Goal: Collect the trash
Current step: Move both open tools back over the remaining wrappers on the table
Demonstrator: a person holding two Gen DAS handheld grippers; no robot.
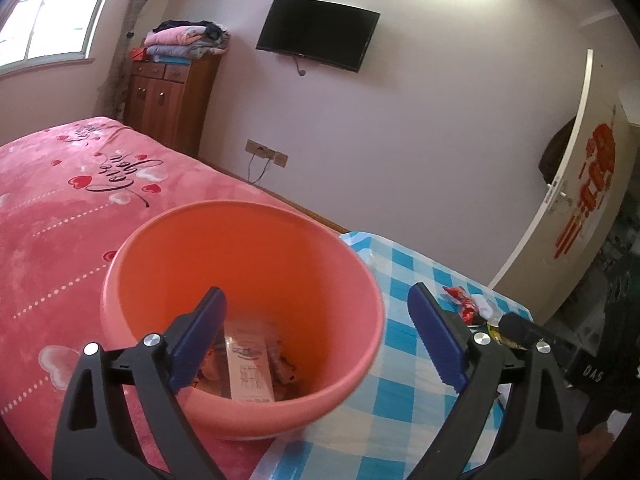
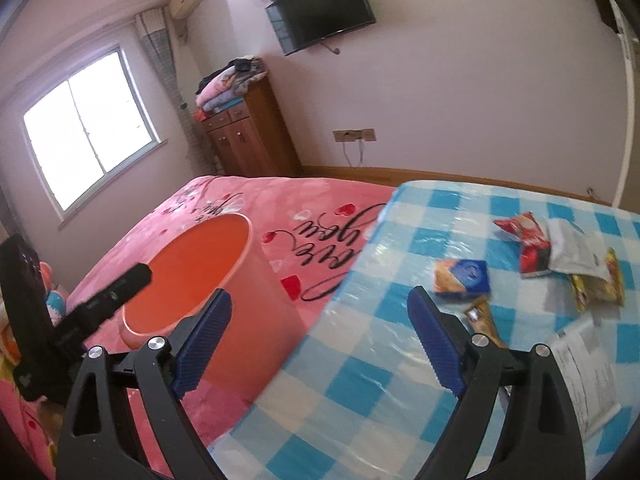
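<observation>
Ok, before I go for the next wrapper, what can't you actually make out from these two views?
- Pink bucket contents: left wrist view shows a pale box; the left gripper fingers hide part of the rest.
- Bucket floor in the right wrist view: hidden by its own wall.
- Paper sheet: cut off behind the right gripper.
- Yellow packet: partly under the white wrapper.
- Wrapper print: too blurred to read.

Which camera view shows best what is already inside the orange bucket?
The left wrist view: it looks down into the bucket, showing a flat box among wrappers. The right wrist view shows only its rim and side.
</observation>
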